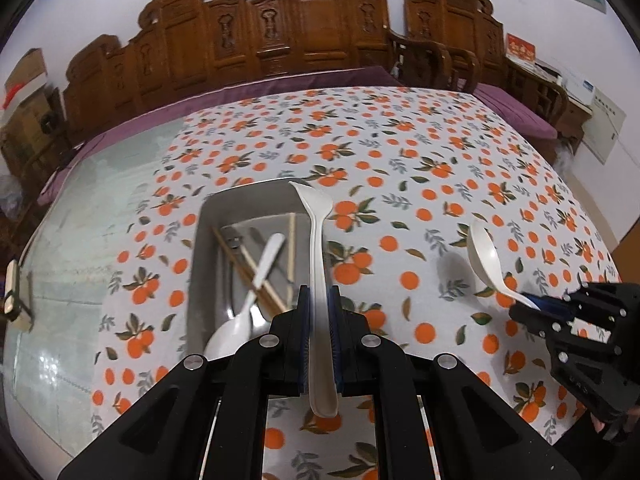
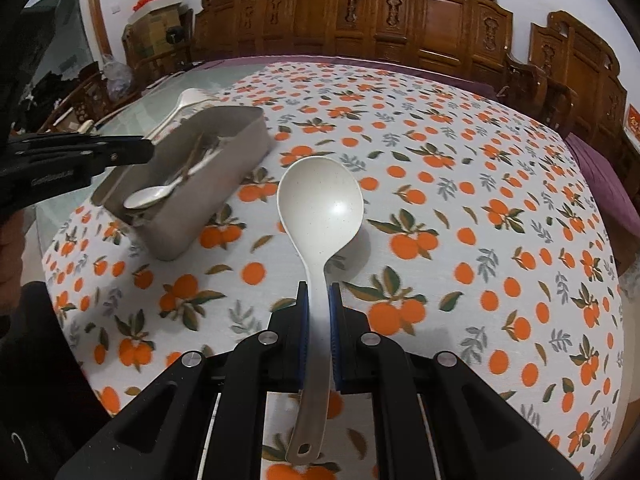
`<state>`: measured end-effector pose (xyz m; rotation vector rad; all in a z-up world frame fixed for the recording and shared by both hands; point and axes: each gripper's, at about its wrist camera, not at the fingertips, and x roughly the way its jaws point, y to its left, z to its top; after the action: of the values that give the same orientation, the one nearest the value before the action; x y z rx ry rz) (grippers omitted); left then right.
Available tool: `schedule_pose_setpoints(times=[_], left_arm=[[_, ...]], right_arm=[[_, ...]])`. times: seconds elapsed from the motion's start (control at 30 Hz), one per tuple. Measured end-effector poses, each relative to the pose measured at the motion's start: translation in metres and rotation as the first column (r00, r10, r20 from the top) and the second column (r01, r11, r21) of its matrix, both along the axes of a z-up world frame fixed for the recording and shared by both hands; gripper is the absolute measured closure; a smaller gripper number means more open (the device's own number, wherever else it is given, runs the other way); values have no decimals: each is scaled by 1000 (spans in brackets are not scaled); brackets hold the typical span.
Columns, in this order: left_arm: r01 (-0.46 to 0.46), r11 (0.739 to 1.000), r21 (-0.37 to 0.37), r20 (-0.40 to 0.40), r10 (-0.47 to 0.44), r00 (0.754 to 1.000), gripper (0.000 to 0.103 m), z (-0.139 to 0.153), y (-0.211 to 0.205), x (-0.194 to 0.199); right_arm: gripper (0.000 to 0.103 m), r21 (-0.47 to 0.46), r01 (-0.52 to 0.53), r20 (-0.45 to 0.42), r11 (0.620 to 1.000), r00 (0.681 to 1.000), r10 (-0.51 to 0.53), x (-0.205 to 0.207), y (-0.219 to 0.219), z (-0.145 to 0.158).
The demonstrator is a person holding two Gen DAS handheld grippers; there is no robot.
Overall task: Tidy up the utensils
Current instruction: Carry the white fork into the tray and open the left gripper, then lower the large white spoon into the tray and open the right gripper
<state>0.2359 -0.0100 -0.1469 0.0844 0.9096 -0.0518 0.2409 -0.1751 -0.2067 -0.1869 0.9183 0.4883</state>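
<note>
My left gripper point(image 1: 319, 292) is shut on a white spoon point(image 1: 319, 240) seen edge-on, held over the right rim of a grey metal box point(image 1: 198, 248). The box holds a white spoon point(image 1: 244, 316), wooden chopsticks point(image 1: 248, 272) and other utensils. My right gripper point(image 2: 319, 290) is shut on the handle of a white ladle point(image 2: 320, 200), held above the tablecloth right of the box point(image 2: 224, 168). The right gripper point(image 1: 532, 302) with its ladle point(image 1: 484, 252) shows in the left wrist view; the left gripper point(image 2: 150, 146) shows over the box in the right wrist view.
An orange-print tablecloth point(image 2: 460, 208) covers most of a glass-topped table point(image 1: 92, 208). Carved wooden chairs point(image 1: 288, 36) stand along the far side. Cardboard boxes point(image 2: 160, 4) are stacked at the back left. A small object point(image 1: 14, 296) lies at the table's left edge.
</note>
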Motion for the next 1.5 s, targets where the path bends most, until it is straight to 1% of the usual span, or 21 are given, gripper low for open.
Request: schedule_pose_setpoints(times=[0.13,0.33,0.47,0.57,0.7,0.83,0.93,0.97,1.07,1.13,1.27,1.33,1.4,1.47,1.5], left_arm=[[-27,1000,9,-5,27,1000,95,-3,13,4],[-55,998,2,-37,55,998,95,-18,34,18],[-60,998,-14,-61,59,996,95,-29,44,27],[-57,998,-6,-65,57,996,95,-35,47,32],[-57,998,-5,-78,57,995,95,-46,51,39],[-69,997,-26,-99,66,993,94,-54,56,43],[-61,997,-39,-92,57,994,85,-53,58,40],[-58,998,-37,-84,55,995,79,-51,59,38],[-40,999,-28,-59,39,997,76,-41,63,32],[-33,999,-21,-35,32,999,72,-32,68,25],[-30,999,-23,-7,30,1000,70,-17,84,12],[-30,999,-26,10,31,999,58,-10,91,6],[-34,999,-30,28,35,999,57,-3,100,-1],[-37,999,-32,37,38,999,52,2,108,-7],[-37,999,-33,42,38,998,42,4,111,-10]], right_arm=[[92,17,-20,9,1000,1000,20,-6,10,5],[92,5,-25,-3,1000,1000,25,-10,17,2],[92,11,-20,-10,1000,1000,20,-9,16,0],[92,16,-22,-6,1000,1000,22,-9,16,2],[92,-29,-42,19,999,999,43,-3,27,5],[92,-27,-41,7,999,999,41,5,34,5],[92,-39,-45,10,998,999,45,11,41,7],[92,-33,-44,13,998,999,45,13,42,11],[92,-9,-42,23,999,999,42,16,47,20],[92,5,-41,27,999,999,41,20,52,27],[92,20,-45,39,999,998,44,23,66,37],[92,25,-45,46,999,998,43,25,75,42],[92,32,-42,48,999,998,41,27,83,46],[92,35,-46,55,998,997,44,30,94,49],[92,35,-49,58,998,997,47,31,98,51]])
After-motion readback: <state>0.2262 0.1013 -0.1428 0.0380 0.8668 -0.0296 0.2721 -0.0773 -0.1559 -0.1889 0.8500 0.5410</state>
